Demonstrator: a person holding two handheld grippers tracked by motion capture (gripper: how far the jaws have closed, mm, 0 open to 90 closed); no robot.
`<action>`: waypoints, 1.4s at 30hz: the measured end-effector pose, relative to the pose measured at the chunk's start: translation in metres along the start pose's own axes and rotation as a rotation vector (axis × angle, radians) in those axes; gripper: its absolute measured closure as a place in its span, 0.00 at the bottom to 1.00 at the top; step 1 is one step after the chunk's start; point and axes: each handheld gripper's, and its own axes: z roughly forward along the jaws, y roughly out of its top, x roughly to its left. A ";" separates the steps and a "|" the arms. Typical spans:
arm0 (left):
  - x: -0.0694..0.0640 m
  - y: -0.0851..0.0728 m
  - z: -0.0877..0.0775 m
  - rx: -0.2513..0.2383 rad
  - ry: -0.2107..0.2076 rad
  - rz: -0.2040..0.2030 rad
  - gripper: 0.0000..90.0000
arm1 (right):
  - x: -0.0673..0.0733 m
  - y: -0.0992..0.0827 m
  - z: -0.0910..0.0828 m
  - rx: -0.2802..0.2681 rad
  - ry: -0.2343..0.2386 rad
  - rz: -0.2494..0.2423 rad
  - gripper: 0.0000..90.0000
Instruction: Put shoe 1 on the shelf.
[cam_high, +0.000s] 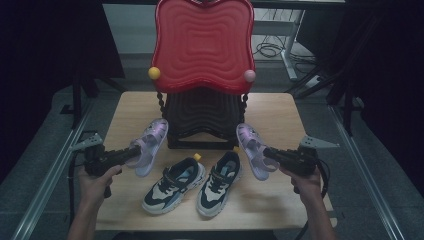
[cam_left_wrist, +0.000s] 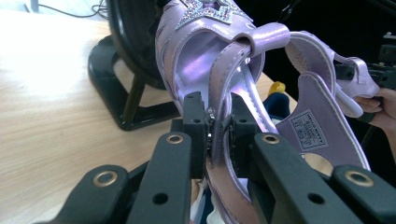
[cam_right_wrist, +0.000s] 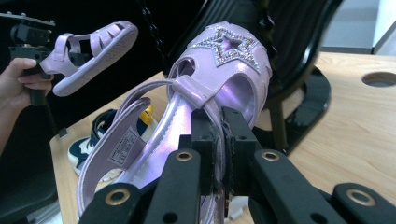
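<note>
Purple sandals (cam_high: 152, 145) (cam_high: 252, 150) hang above the table (cam_high: 280, 120), my left gripper (cam_high: 131, 155) and right gripper (cam_high: 270, 154) each pinching one's side strap. Between them lie two sneakers (cam_high: 192, 184); just behind stands a black rack (cam_high: 202, 122) with a red tray (cam_high: 202, 45).

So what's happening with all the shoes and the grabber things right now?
Left hand-held gripper: shut on the left sandal's strap.
Right hand-held gripper: shut on the right sandal's strap.
Left sandal: lifted off the table.
Right sandal: lifted off the table.
Sneakers: side by side on the table, untouched.
Red rack: upright behind the shoes.
</note>
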 end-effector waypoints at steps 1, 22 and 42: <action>-0.001 0.001 0.002 -0.002 -0.003 0.003 0.90 | 0.001 0.001 0.003 -0.003 0.004 -0.002 0.94; -0.011 0.018 0.049 -0.031 -0.029 0.040 0.90 | 0.013 0.019 0.066 -0.020 -0.018 -0.020 0.94; -0.020 0.036 0.095 -0.055 -0.005 0.089 0.90 | 0.017 0.037 0.100 -0.085 -0.120 -0.050 0.94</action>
